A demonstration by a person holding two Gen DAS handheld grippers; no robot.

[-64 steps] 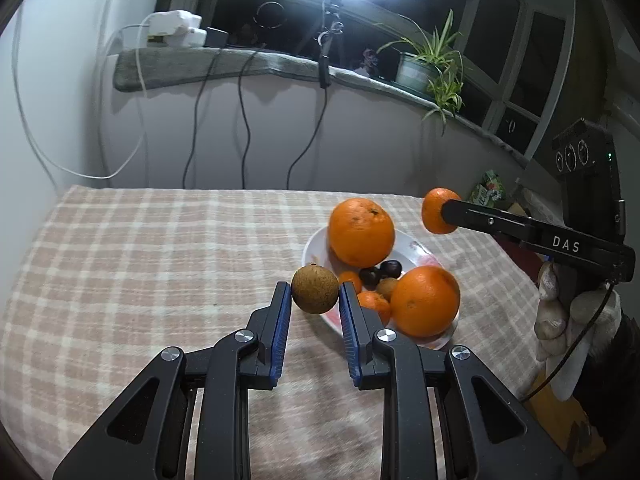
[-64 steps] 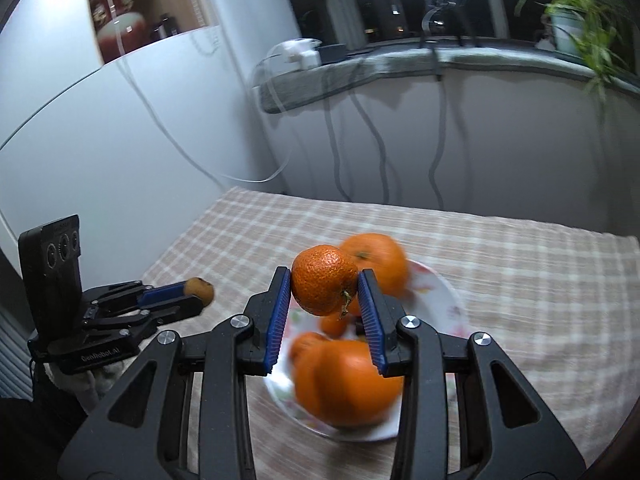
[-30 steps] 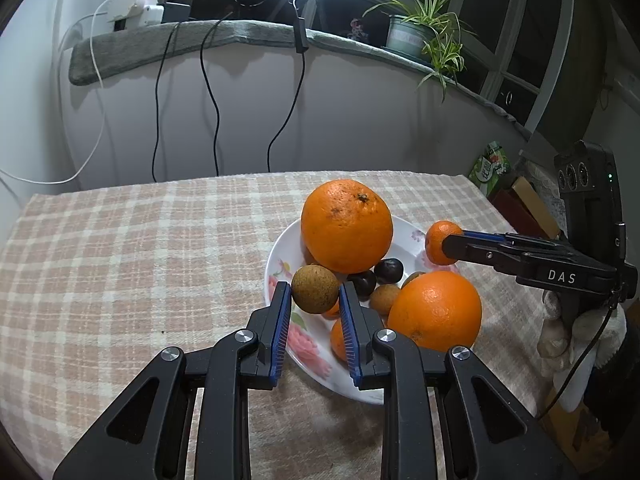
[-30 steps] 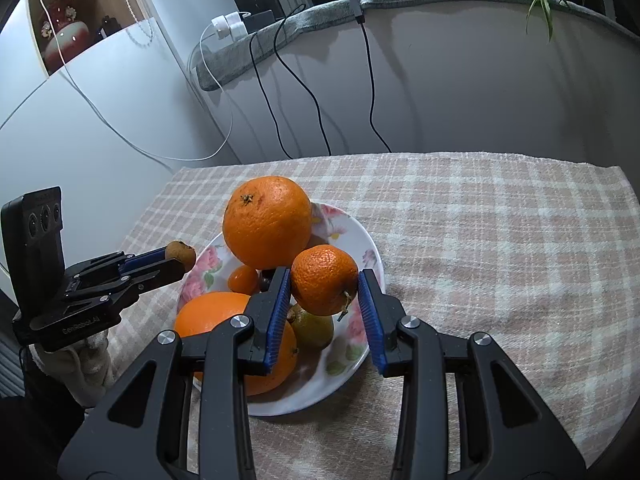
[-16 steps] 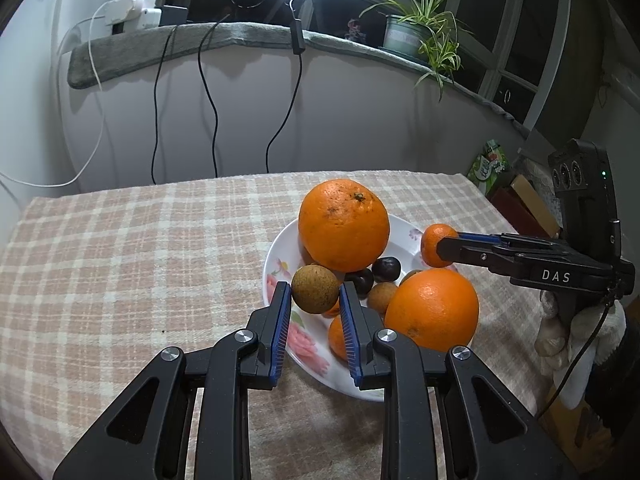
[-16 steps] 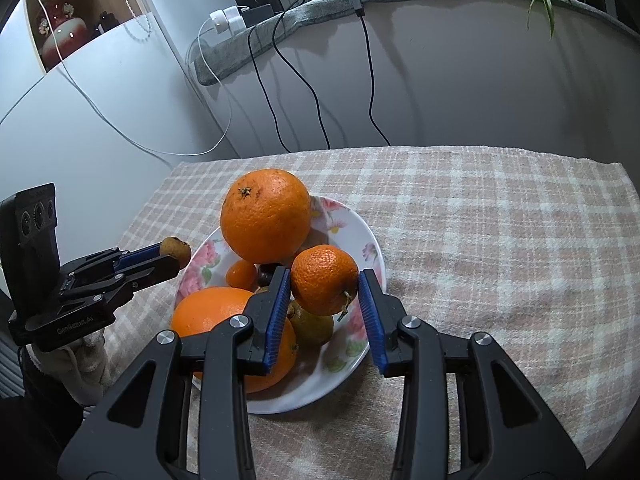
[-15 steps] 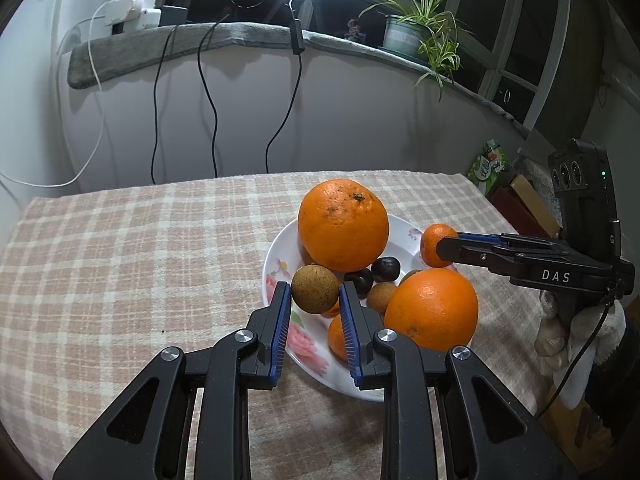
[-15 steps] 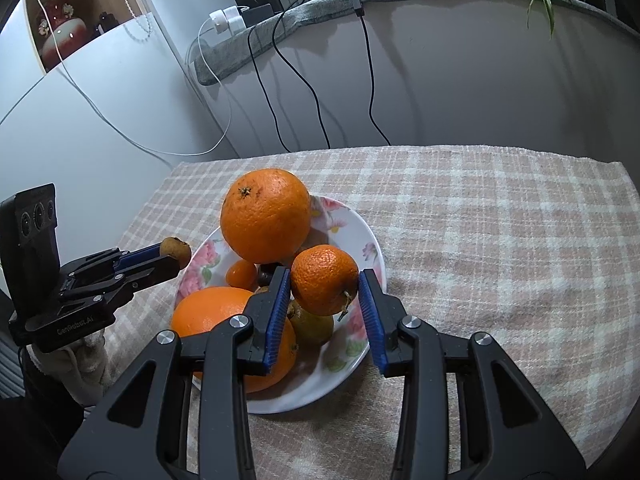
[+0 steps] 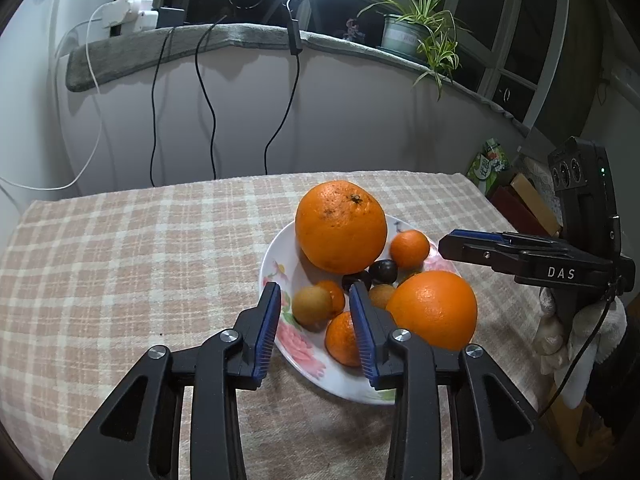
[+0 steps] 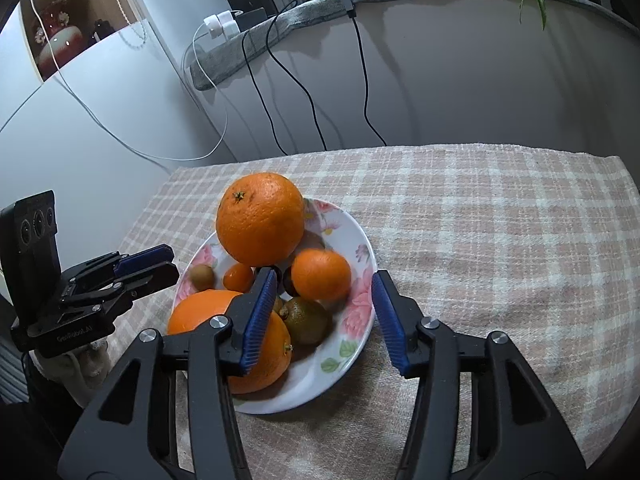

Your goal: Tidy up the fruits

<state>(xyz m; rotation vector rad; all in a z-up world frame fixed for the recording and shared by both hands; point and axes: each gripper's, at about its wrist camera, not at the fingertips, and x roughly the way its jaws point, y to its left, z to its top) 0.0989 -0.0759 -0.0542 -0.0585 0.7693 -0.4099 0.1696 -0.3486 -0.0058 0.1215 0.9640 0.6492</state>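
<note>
left hand-held gripper [image 9: 314,318] apart | right hand-held gripper [image 10: 324,312] apart | green fruit [image 10: 306,320] (right view only) on plate [image 10: 356,240]

— What sits on the floral plate [image 9: 276,264]?

— In the left wrist view, right of centre, a large orange [image 9: 341,227] rests at the plate's far side, stem scar up. A second large orange [image 9: 432,310] lies at the lower right rim. A small mandarin [image 9: 409,249] sits just right of the top orange.

— And smaller pieces?

— A round brown fruit [image 9: 311,307] lies near the plate's left side, touching a small orange fruit [image 9: 334,295]. Two dark plums [image 9: 382,271] sit mid-plate. In the right wrist view, a greenish-brown fruit [image 10: 306,319] lies below the mandarin [image 10: 321,274].
</note>
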